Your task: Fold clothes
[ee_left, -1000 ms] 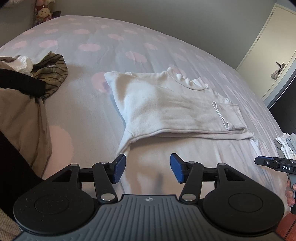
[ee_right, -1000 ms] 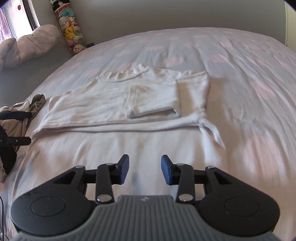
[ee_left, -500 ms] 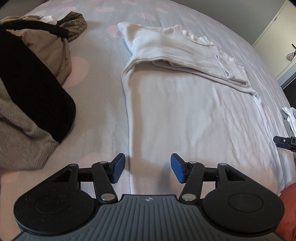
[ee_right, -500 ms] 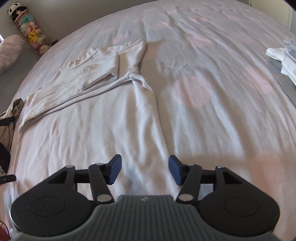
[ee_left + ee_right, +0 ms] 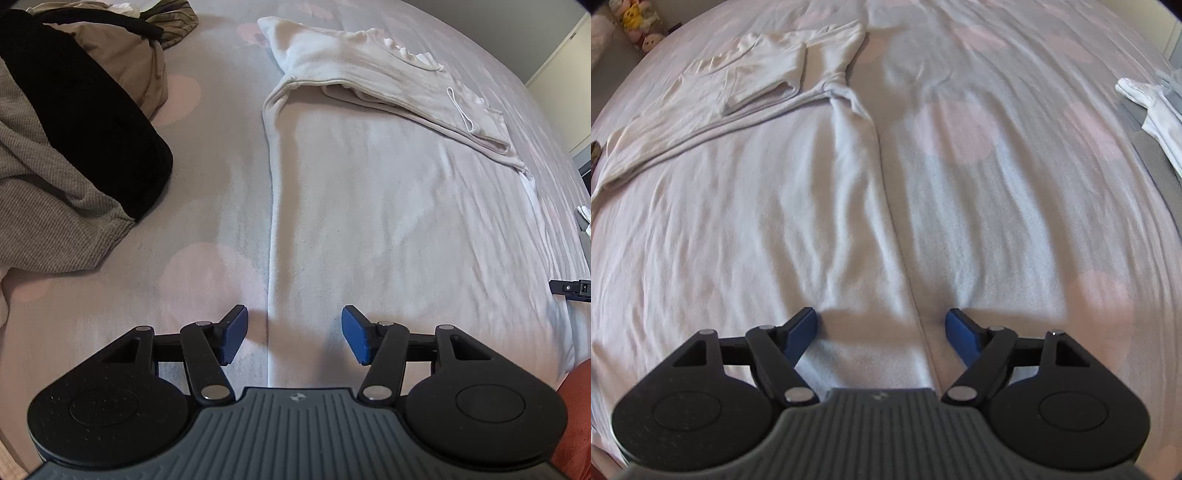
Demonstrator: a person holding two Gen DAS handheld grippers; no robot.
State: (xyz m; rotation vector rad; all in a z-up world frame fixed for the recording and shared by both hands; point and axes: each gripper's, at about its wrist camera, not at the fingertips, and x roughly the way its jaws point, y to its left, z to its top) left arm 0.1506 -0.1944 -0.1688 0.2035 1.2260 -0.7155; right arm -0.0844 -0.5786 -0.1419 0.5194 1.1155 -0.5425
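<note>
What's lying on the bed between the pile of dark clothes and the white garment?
Nothing: in the left wrist view, only bare spotted bedsheet separates the clothes pile from the white garment.

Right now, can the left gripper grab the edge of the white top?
Probably yes. The left gripper is open right over the white top's edge, nothing between them, and the clothes pile lies off to the side.
</note>
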